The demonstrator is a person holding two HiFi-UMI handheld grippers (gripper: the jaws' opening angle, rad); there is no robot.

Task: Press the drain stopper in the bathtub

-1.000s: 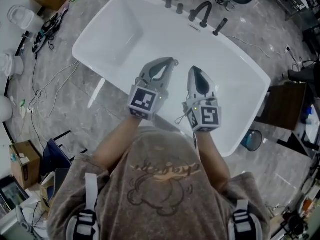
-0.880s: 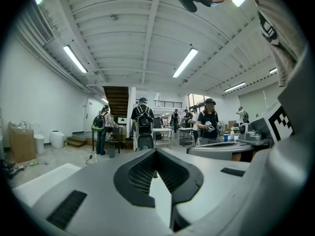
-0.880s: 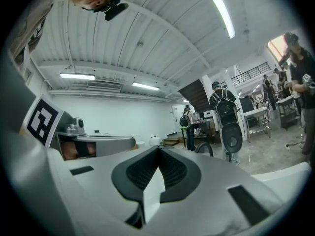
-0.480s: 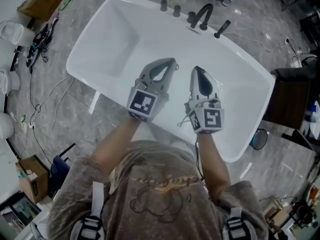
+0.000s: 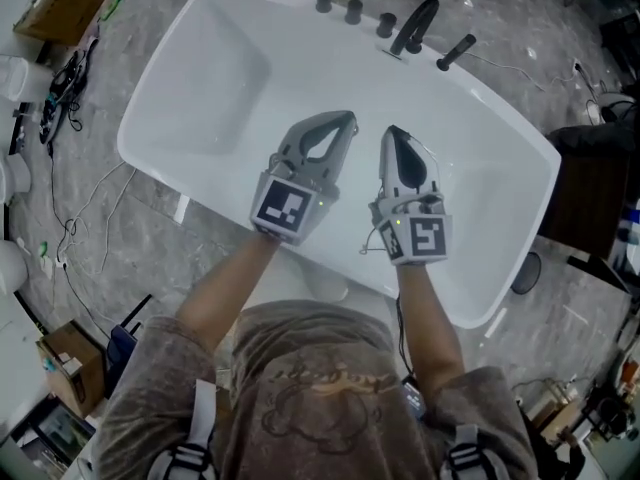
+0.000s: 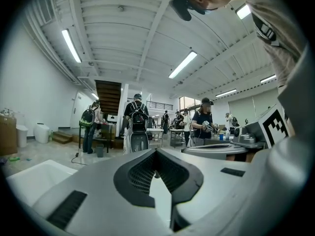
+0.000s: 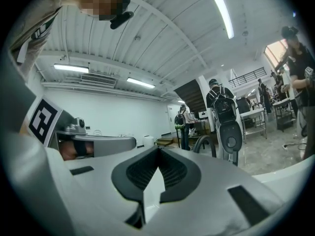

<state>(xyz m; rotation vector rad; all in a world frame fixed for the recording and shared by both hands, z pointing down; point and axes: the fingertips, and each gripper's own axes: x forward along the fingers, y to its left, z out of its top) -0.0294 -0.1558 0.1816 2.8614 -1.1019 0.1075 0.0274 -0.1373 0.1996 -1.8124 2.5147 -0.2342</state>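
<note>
A white bathtub [image 5: 210, 78] lies slantwise below me on a grey marbled floor. Its black faucet [image 5: 415, 23] and three black knobs [image 5: 353, 11] stand on the far rim. I see no drain stopper in any view. Both grippers hover side by side above the tub's near half and point toward the faucet. My left gripper [image 5: 346, 120] is shut, tips meeting, nothing held [image 6: 155, 152]. My right gripper [image 5: 391, 132] is shut and empty too [image 7: 157, 151]. Both gripper views look level across the hall, with only a strip of the tub's rim [image 6: 29, 178] low in the picture.
Cables [image 5: 70, 223] and cardboard boxes [image 5: 62, 3] lie on the floor to the left. A dark cabinet [image 5: 590, 183] and a blue bin [image 5: 522, 271] stand at the tub's right end. A black hand-shower handle [image 5: 458, 51] sits beside the faucet. Several people [image 6: 135, 119] work far off.
The head view has shifted, so the tub sits a little further left and lower in frame. Both grippers stay shut, holding the same pose over the tub.
</note>
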